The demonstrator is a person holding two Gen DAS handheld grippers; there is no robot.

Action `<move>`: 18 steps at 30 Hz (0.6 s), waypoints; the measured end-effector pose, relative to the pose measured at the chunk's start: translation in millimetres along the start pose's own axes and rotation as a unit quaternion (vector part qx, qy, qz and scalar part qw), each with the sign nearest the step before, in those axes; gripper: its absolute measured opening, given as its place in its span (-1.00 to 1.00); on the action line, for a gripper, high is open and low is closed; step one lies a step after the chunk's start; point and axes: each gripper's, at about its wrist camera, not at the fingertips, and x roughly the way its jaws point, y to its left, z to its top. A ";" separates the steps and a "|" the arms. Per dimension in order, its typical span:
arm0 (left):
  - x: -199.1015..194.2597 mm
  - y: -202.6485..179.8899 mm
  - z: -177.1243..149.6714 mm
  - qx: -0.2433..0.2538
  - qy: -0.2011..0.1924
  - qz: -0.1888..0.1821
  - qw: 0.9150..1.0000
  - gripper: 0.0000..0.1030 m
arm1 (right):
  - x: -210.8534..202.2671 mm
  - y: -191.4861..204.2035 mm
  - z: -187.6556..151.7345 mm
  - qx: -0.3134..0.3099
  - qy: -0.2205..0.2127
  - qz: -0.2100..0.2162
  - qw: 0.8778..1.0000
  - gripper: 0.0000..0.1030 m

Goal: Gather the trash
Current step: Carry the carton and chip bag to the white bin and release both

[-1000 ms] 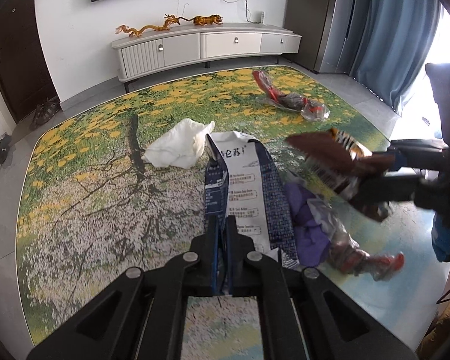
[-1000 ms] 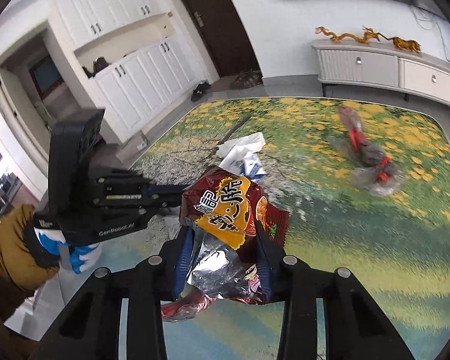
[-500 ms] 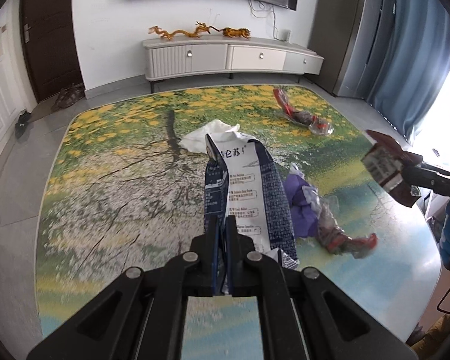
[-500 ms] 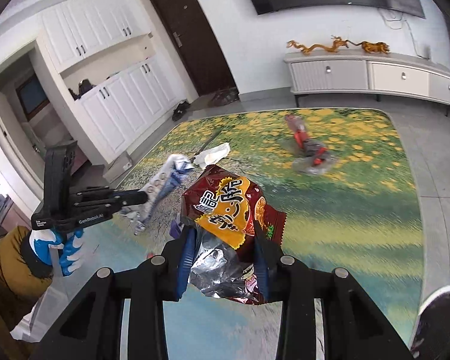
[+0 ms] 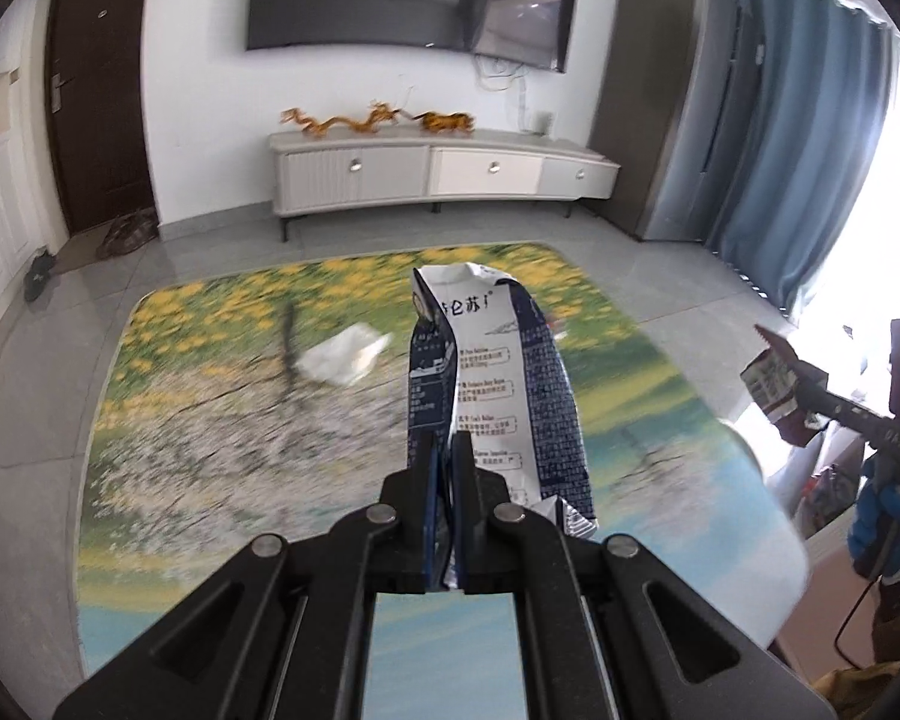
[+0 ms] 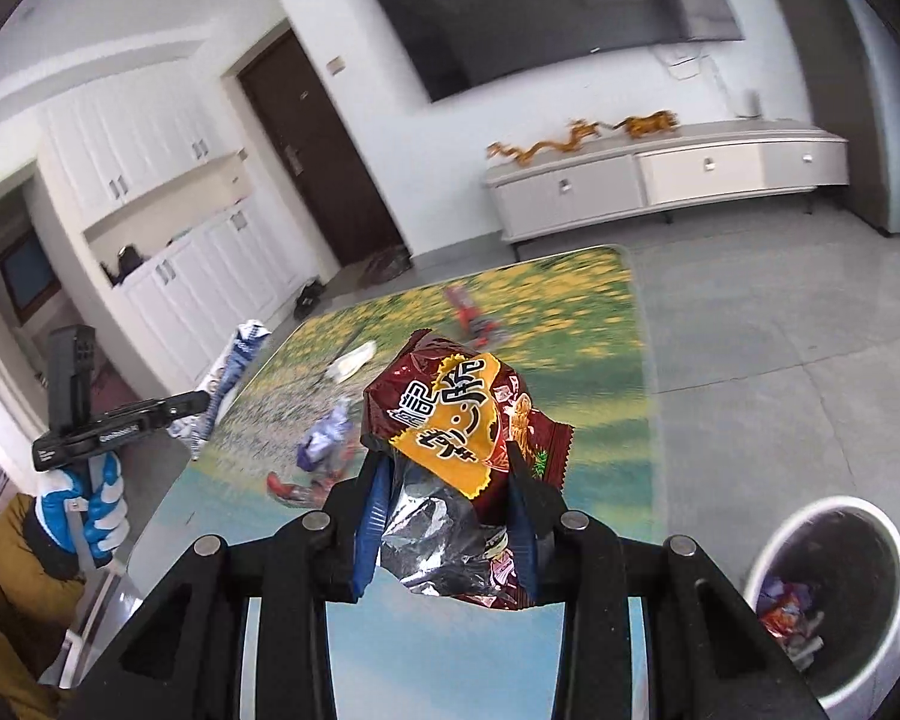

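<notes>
Left gripper (image 5: pixel 445 450) jaws pinch the blue-white wrapper (image 5: pixel 498 384); right gripper (image 6: pixel 447 468) jaws clench the chip bag (image 6: pixel 456 420).

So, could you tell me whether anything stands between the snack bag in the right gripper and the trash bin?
Nothing visible does. The right gripper holds the red snack bag in the air, and the white trash bin stands open on the floor just to its lower right, with only bare floor showing between them.
</notes>
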 end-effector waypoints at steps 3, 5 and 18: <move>3.4 -30.9 10.5 0.014 -0.005 -0.023 1.000 -0.93 | -28.0 -20.3 -7.1 0.021 -0.020 -0.021 0.999 -0.35; 8.0 -51.2 16.2 0.024 -0.006 -0.039 0.999 -0.93 | -46.5 -37.8 -12.3 0.037 -0.033 -0.037 0.998 -0.35; 85.7 -218.1 34.5 0.104 0.049 -0.144 0.983 -0.93 | -124.1 -133.3 -50.5 0.142 -0.074 -0.118 0.980 -0.35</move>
